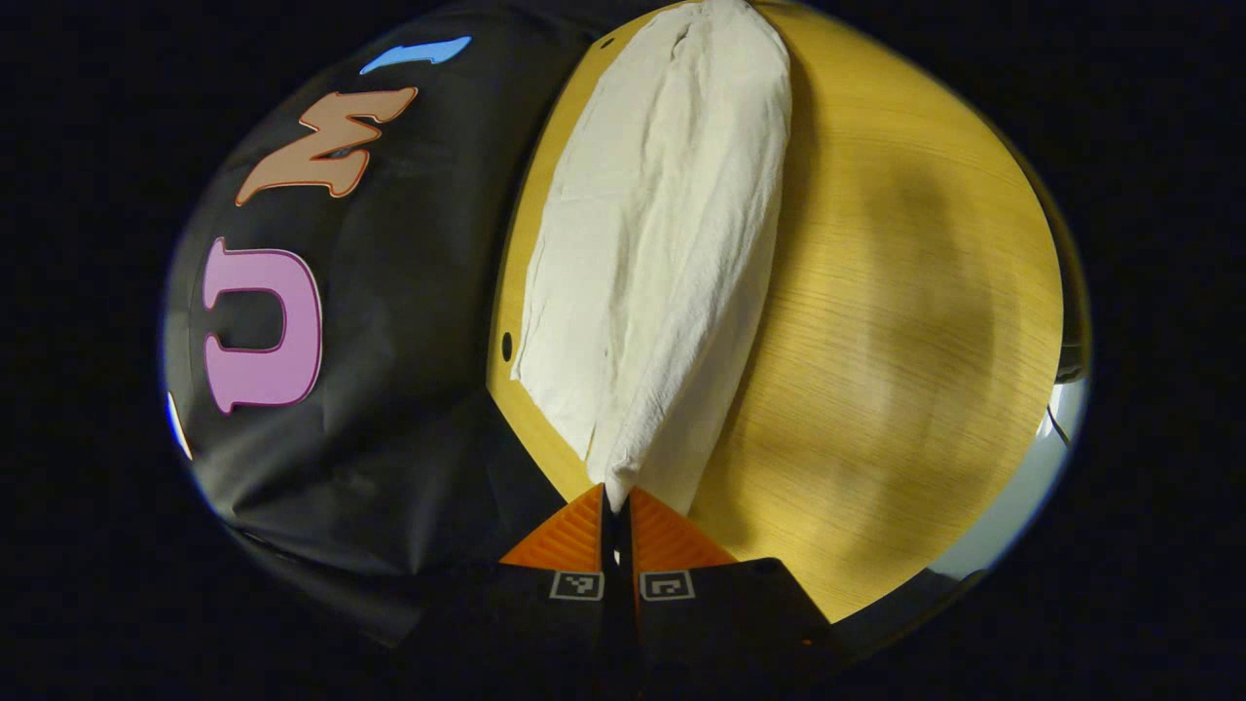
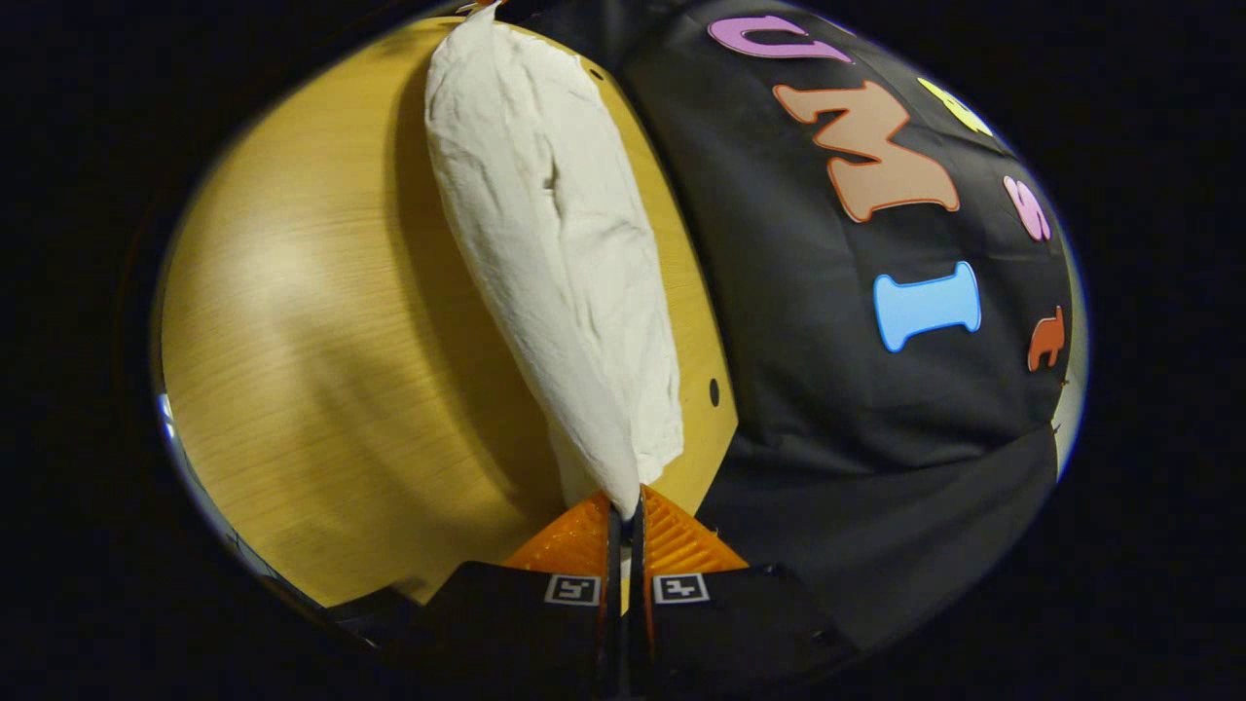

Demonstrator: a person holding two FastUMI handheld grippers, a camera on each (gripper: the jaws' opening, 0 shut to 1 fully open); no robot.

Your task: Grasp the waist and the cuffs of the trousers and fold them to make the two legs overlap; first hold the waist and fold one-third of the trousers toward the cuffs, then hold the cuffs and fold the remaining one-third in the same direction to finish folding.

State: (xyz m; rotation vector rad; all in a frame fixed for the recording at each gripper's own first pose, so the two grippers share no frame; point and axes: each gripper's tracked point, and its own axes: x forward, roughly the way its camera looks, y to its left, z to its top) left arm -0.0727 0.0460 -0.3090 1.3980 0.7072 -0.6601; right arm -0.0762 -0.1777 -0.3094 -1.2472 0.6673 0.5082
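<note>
White cloth, creased and doubled over, makes up the trousers (image 1: pixel 662 243), which stretch in a long band above the wooden bench (image 1: pixel 896 321) near its edge by the booth wall.

Left gripper view: the left gripper (image 1: pixel 616 501) holds one end of the trousers, its jaws pressed together on a pinch of fabric. From that point the cloth widens and runs away to the top of the view. A flat layer lies on the bench along the wall side, with a raised fold beside it. A small dark hole (image 1: pixel 506 346) sits in the bench surface just beside the cloth edge. A pale strip beyond the far bench edge appears at the right rim.

Right gripper view: the right gripper (image 2: pixel 628 506) clamps the opposite end of the trousers (image 2: pixel 555 243), jaws closed on the cloth. Here the band appears as a rounded, hanging fold, casting a shadow on the bench (image 2: pixel 311 341). A similar hole (image 2: pixel 714 392) lies beside the lower cloth corner.

Limits of observation: which end is the waist and which the cuffs cannot be told. The far end of the trousers is cut off at the top rim in each view. How much of the cloth rests on the bench cannot be made out.
</note>
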